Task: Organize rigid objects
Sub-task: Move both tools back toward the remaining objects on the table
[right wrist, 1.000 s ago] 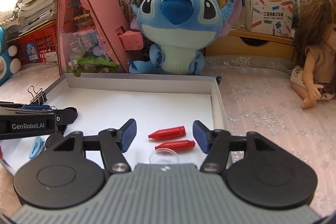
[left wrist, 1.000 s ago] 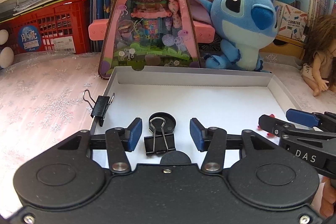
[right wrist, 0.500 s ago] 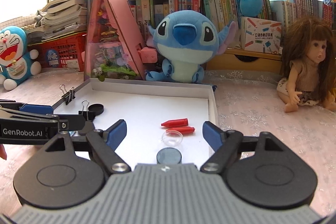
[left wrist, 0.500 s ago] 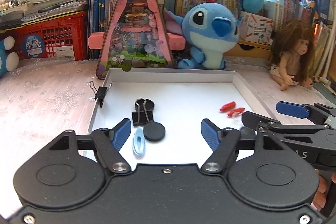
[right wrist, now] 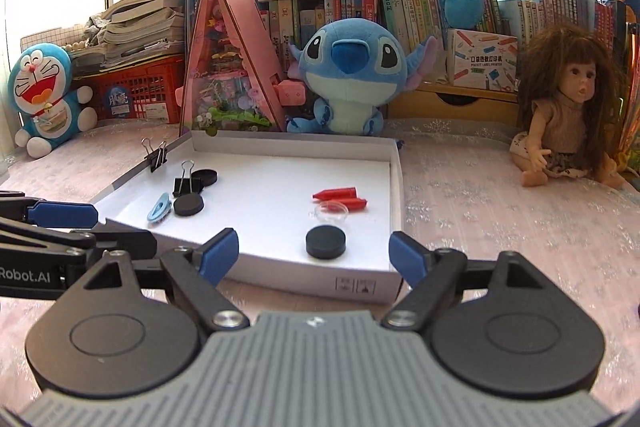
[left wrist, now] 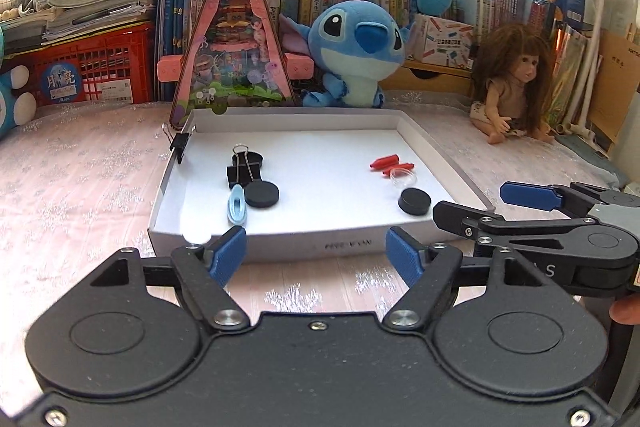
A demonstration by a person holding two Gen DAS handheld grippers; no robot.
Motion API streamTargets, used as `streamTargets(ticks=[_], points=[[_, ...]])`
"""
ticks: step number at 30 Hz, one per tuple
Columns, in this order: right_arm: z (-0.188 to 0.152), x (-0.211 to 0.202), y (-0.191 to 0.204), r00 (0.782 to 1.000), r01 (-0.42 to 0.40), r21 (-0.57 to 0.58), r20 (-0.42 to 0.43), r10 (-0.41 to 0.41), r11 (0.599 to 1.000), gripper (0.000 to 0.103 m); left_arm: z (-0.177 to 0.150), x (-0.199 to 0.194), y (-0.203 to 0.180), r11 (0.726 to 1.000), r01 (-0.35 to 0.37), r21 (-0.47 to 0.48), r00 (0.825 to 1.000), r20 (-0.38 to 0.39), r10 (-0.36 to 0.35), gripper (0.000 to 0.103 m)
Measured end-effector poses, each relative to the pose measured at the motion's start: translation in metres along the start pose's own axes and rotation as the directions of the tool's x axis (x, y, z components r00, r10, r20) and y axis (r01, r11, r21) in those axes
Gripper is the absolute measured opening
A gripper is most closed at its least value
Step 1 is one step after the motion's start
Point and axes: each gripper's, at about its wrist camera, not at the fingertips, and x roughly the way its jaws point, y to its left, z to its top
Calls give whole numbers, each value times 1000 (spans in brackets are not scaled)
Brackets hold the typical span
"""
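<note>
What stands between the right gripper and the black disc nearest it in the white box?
Only the white box's low front wall. The right gripper is open and empty, outside it; the black disc lies just inside, uncovered.

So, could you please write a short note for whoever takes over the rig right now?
Left gripper: open, holding nothing, in front of the box; its fingers have just been opening.
Right gripper: open, holding nothing, same.
White box: left group holds a binder clip, blue clip and two black discs; right group holds two red caps, a clear lid and a black disc. Another binder clip is clamped on the left wall.
Done: the small items are all in the box.
Left: possibly nothing; check that sorting is final.
</note>
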Motion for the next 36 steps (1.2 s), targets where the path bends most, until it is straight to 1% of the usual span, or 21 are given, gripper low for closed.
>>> streamTargets(ticks=[13,21,27,30,33,34,36], points=[[-35,-25,-3,999,-20,9,-43,20,1000,90,-41,-30,-3,999,49,4,997,-59,-48,75],[-56,-40,-3,997,-54,-20,-53,53,998,90,-57,-40,-11,994,102,32,990,-98,-99,75],[-63,-47,0,995,-88,-50,-57,85,995,89,-67,-44,-22,985,161,60,980,-130,-152,66],[-66,-46,3,994,-90,-65,-65,86,994,87,-71,-42,-27,983,172,69,977,-141,-161,62],[-68,-45,5,994,-90,-74,-72,85,993,82,-74,-38,-28,982,175,65,975,-148,-164,54],[-69,-44,5,994,-91,-77,-73,86,993,81,-75,-37,-28,982,178,63,974,-150,-167,49],[-70,-44,7,993,-95,-88,-74,89,992,78,-75,-34,-29,981,183,62,973,-152,-172,45]])
